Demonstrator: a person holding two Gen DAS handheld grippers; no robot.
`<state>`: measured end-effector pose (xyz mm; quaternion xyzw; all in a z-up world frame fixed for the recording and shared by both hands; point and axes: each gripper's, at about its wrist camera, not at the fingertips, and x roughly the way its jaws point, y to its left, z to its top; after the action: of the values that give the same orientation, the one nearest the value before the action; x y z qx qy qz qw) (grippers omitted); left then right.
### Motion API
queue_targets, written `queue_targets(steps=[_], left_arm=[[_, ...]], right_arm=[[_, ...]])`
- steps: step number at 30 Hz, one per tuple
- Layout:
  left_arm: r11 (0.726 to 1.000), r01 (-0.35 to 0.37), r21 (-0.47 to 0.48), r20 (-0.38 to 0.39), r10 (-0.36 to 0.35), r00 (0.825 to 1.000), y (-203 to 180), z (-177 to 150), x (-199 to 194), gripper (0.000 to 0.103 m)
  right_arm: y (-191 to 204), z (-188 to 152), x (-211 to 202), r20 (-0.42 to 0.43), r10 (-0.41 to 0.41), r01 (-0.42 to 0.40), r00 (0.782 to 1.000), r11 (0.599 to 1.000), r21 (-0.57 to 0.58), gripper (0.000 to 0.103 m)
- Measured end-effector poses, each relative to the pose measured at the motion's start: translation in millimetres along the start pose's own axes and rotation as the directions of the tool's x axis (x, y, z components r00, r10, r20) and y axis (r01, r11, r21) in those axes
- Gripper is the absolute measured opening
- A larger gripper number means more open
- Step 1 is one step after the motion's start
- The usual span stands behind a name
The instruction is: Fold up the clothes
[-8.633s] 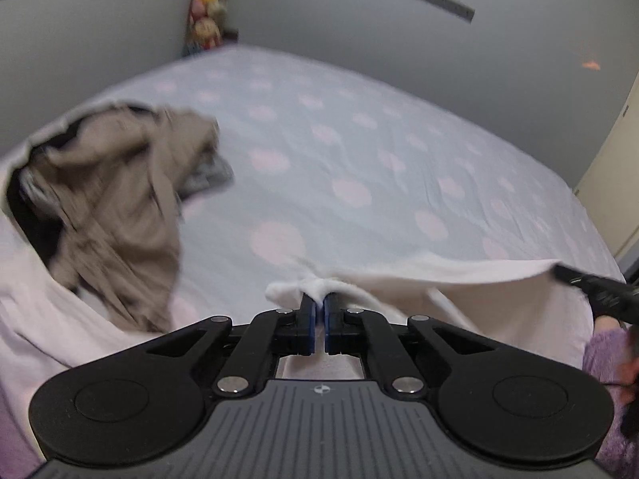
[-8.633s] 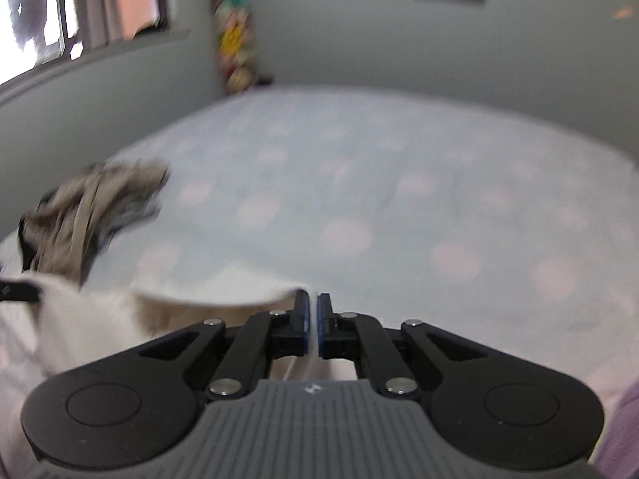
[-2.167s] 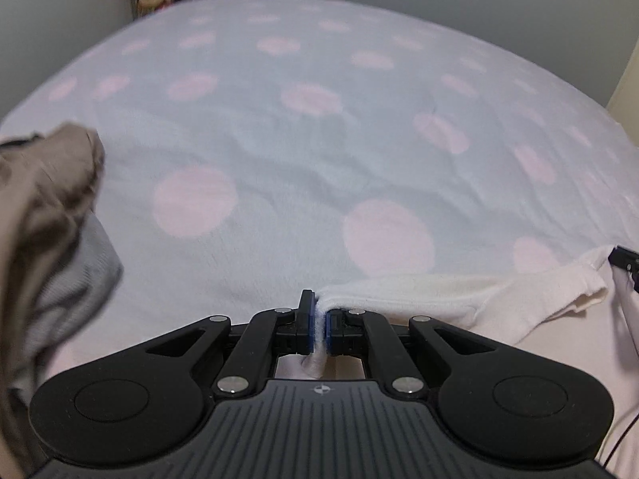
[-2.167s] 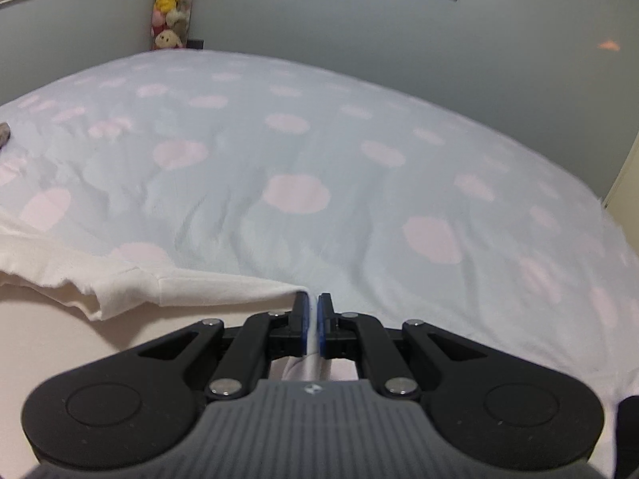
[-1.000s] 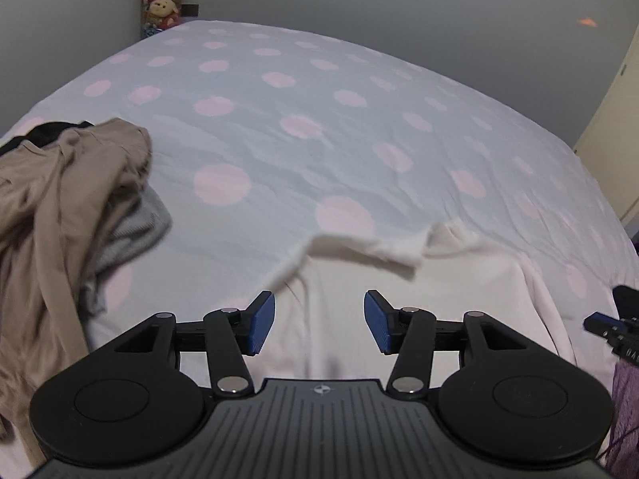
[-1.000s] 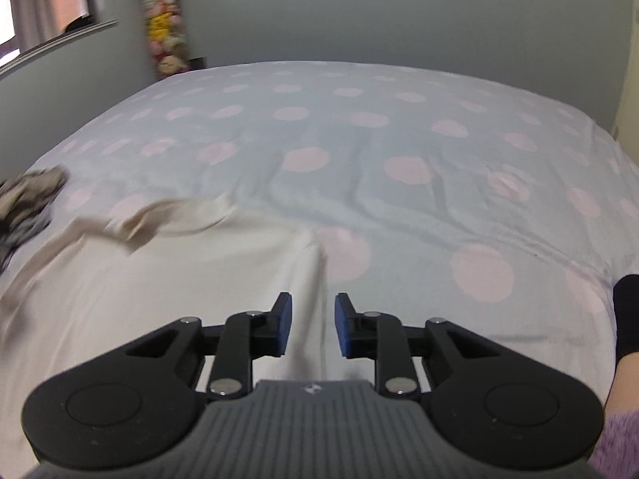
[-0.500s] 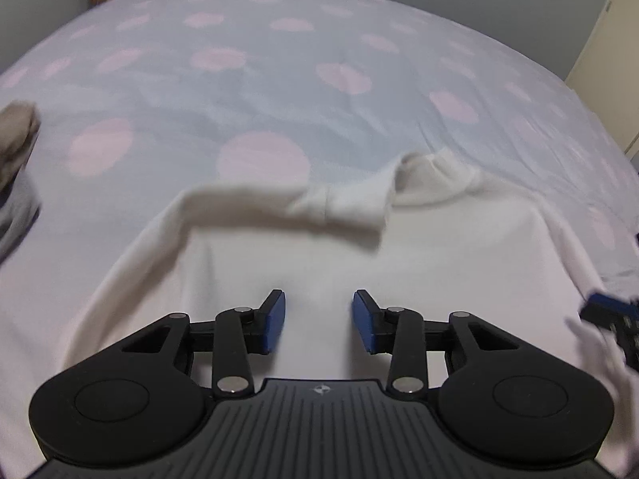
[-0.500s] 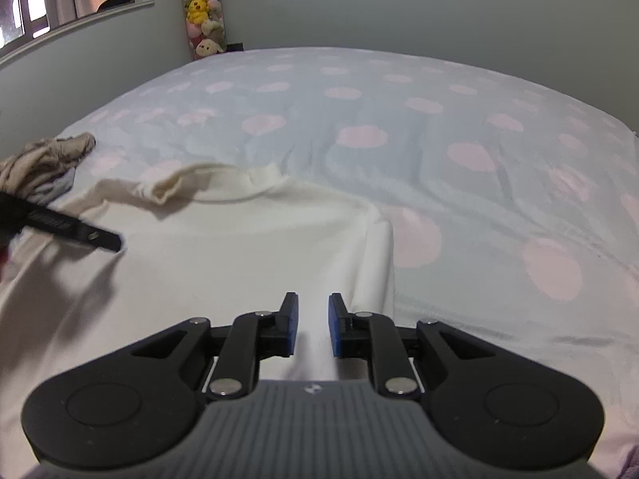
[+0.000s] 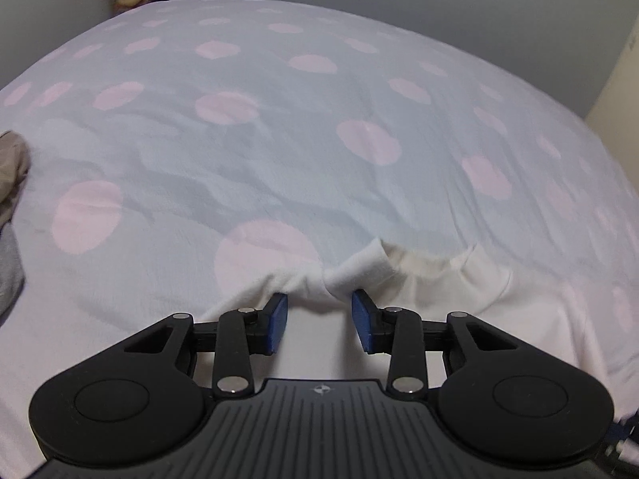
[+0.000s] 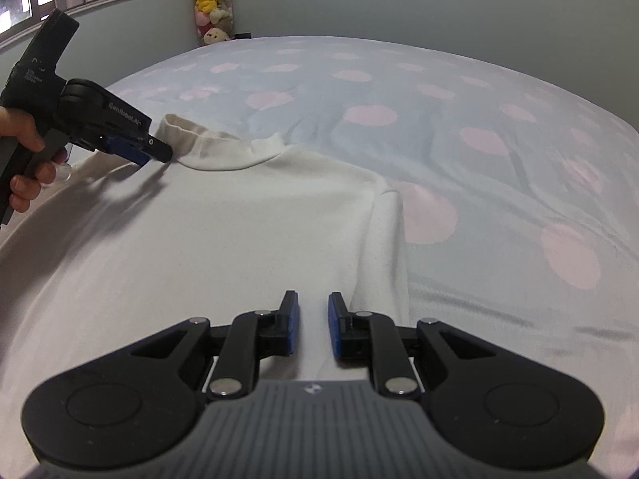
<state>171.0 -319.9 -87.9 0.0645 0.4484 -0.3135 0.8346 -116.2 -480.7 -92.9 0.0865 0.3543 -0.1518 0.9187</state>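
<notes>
Just ahead of the left gripper [image 9: 319, 319], a bunched fold of the white top [image 10: 223, 231] rises where the collar [image 9: 431, 267] is turned over on itself. The jaws stand apart with nothing between them; the blue pads [image 9: 277, 321] sit to either side of that fold, close to it, though whether they touch the cloth cannot be told. Beyond the fingertips the collar runs off to the right, and past it lies the bedspread [image 9: 279, 139], pale blue with pink dots. Far out to the left of the jaws, at the edge of the view, lie a bit of tan fabric [image 9: 12, 163] and a grey piece [image 9: 10, 267].

The right gripper [image 10: 313, 325] is also open, its pads separated by a narrower gap and empty. It hovers over the body of the top, which lies spread flat beneath and ahead of it. Just beyond its right finger a ridge of cloth, seemingly the sleeve [image 10: 385, 247], runs away toward the shoulder. Well ahead and to the left, the other gripper shows from the side, its tips at the collar, held by a hand [image 10: 28, 155]. Stuffed toys [image 10: 211, 4] hang in the far corner.
</notes>
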Motion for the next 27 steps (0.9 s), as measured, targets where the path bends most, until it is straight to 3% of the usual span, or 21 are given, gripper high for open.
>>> queue_targets(steps=[6, 13, 17, 21, 24, 27], left_arm=[[0.999, -0.002, 0.042, 0.036, 0.0, 0.999, -3.1, -0.9, -61.8, 0.036], [0.996, -0.054, 0.078, -0.029, 0.056, 0.998, 15.9, -68.0, -150.3, 0.038], [0.993, -0.109, 0.045, -0.041, 0.111, 0.993, 31.6, -115.4, -192.5, 0.039], [0.992, -0.123, -0.035, -0.05, 0.121, 0.991, 47.2, -158.4, -223.7, 0.04], [0.987, -0.142, -0.077, -0.055, 0.138, 0.989, 52.4, -185.5, -238.0, 0.043], [0.982, -0.14, -0.131, -0.053, 0.134, 0.99, 56.4, -204.0, -246.7, 0.043]], right_arm=[[-5.7, -2.1, -36.4, 0.014, -0.023, 0.023, 1.0, 0.999, 0.049, 0.019], [-24.1, -31.9, -100.5, -0.038, -0.076, 0.082, 0.996, 0.98, 0.184, 0.02], [-25.8, -62.0, -135.9, -0.087, -0.051, 0.073, 0.995, 0.959, 0.274, 0.021], [-17.2, -87.8, -155.5, -0.145, -0.058, 0.096, 0.988, 0.957, 0.273, 0.021], [-18.5, -103.7, -164.9, -0.183, -0.029, 0.088, 0.983, 0.942, 0.323, 0.036], [-20.1, -114.7, -172.1, -0.214, -0.007, 0.089, 0.977, 0.923, 0.374, 0.039]])
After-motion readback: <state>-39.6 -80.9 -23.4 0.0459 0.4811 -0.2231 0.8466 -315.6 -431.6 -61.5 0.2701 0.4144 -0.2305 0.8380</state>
